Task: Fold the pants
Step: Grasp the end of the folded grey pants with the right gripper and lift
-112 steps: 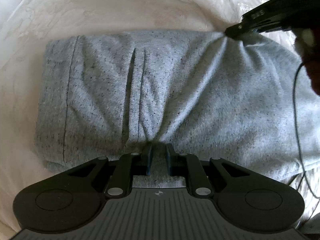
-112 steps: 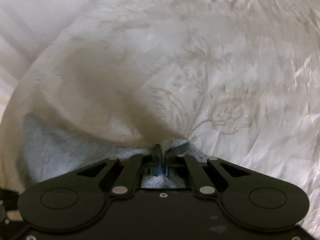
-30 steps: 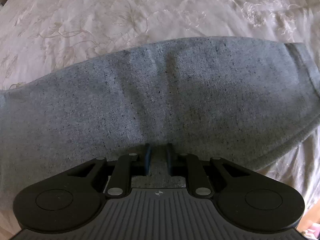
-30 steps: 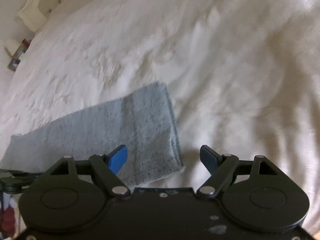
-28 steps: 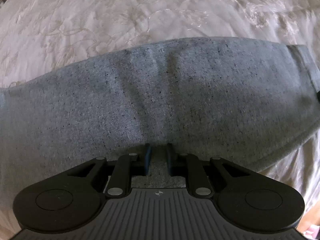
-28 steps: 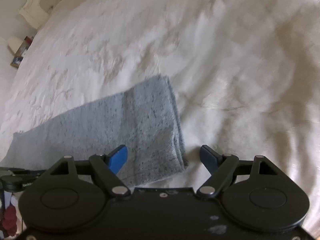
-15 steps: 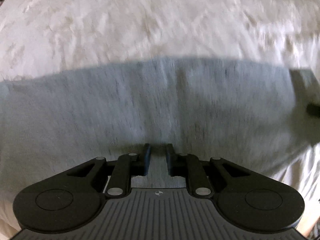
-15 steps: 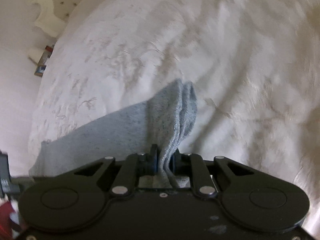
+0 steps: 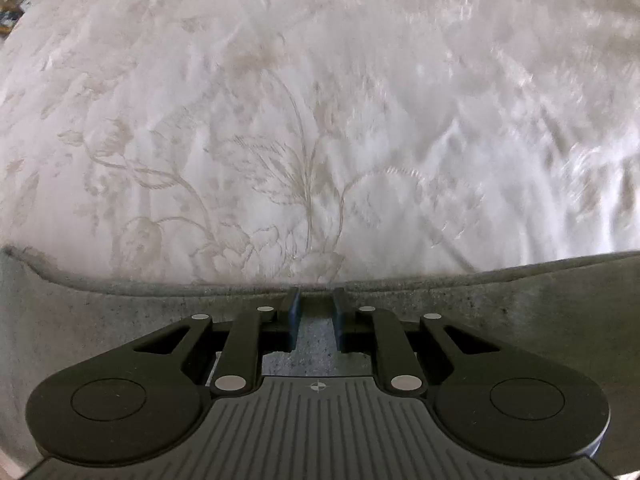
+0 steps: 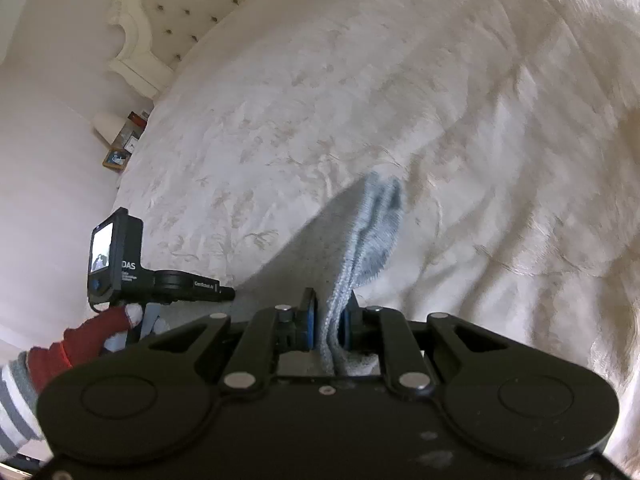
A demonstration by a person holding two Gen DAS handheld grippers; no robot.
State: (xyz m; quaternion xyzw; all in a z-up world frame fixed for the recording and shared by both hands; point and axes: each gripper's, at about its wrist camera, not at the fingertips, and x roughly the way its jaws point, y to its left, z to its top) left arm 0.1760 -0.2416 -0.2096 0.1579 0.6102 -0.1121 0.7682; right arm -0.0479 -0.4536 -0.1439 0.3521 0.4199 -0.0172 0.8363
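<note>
Left gripper (image 9: 316, 312) pinching grey pants (image 9: 520, 320) at fold edge, cloth below hidden by gripper body. Right gripper (image 10: 330, 326) clamped on pants end, bunched above embroidered bedspread (image 10: 360, 100). Left hand (image 10: 92, 336) partly cut off. Bedspread blurred; headboard (image 10: 160, 8) beyond.

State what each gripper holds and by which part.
Both hold the grey pants. The left gripper pinches a long folded edge partway along it; the right gripper pinches the bunched end of the fabric.
</note>
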